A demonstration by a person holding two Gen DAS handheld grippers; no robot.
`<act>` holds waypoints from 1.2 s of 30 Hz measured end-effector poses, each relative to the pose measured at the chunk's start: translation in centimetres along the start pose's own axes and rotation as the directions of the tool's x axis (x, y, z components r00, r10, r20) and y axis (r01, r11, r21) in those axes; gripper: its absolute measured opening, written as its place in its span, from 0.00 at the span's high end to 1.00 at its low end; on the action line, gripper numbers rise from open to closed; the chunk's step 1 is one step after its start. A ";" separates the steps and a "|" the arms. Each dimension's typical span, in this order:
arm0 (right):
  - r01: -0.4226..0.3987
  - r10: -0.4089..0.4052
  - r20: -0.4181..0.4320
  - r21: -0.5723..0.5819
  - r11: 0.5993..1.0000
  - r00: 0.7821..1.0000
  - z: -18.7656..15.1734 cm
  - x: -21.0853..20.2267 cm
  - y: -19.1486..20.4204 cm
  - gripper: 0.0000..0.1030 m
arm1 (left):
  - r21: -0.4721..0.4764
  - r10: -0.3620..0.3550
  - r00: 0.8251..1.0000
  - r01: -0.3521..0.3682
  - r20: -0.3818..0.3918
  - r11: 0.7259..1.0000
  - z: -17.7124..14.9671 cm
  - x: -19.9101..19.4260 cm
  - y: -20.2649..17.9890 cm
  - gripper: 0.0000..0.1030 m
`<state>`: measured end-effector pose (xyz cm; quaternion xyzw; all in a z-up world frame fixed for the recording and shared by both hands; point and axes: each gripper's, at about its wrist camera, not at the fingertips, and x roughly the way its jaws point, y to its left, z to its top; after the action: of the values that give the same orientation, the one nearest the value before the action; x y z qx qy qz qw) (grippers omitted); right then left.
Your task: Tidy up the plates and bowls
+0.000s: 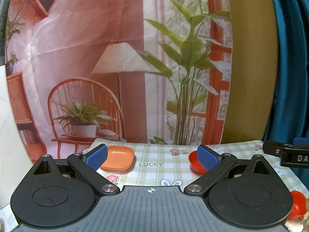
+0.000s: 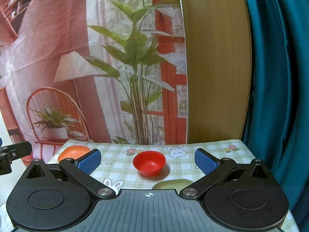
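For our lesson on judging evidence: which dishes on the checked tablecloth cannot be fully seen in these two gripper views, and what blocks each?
- Pale green dish, right wrist view: near part hidden by the gripper body; shape unclear.
- Second red round item, left wrist view: covered by the gripper body and cut by the edge.
- Orange plastic plate, right wrist view: partly behind a blue pad.

"LUCKY" on checked tablecloth (image 1: 154, 155), "DA…" cut off on right gripper (image 1: 297, 157)

1. The left gripper (image 1: 152, 157) was held level and low, its blue-padded fingers (image 1: 96, 157) spread wide with nothing between them.
2. The right gripper (image 2: 147, 160) sat just beside it, likewise level, its fingers (image 2: 205, 160) parted wide and unloaded.
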<state>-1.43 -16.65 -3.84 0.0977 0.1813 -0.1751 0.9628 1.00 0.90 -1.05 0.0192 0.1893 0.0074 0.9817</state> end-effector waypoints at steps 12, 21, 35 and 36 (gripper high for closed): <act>-0.039 0.037 -0.059 -0.032 0.999 0.998 -3.0 3.1 0.0 0.05 | 0.012 -0.012 0.990 0.013 -0.139 1.000 -3.2 4.6 0.4 0.04; -0.057 0.053 -0.169 -0.024 0.998 0.984 -6.3 7.0 0.2 0.15 | -0.032 -0.046 0.958 0.039 -0.284 0.999 -7.0 8.6 1.7 0.11; -0.116 0.104 -0.328 -0.019 0.993 0.939 -11.3 12.7 1.2 0.37 | -0.097 -0.109 0.854 0.068 -0.509 0.993 -12.7 14.0 2.5 0.24; -0.122 0.108 -0.339 -0.021 0.992 0.935 -11.7 13.0 1.3 0.39 | -0.102 -0.112 0.846 0.069 -0.522 0.992 -13.1 14.2 2.6 0.24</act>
<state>6.75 -16.41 -19.32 0.1166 0.3410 -0.0954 0.9279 9.32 4.22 -18.41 -0.0314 0.4511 -0.0265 0.8915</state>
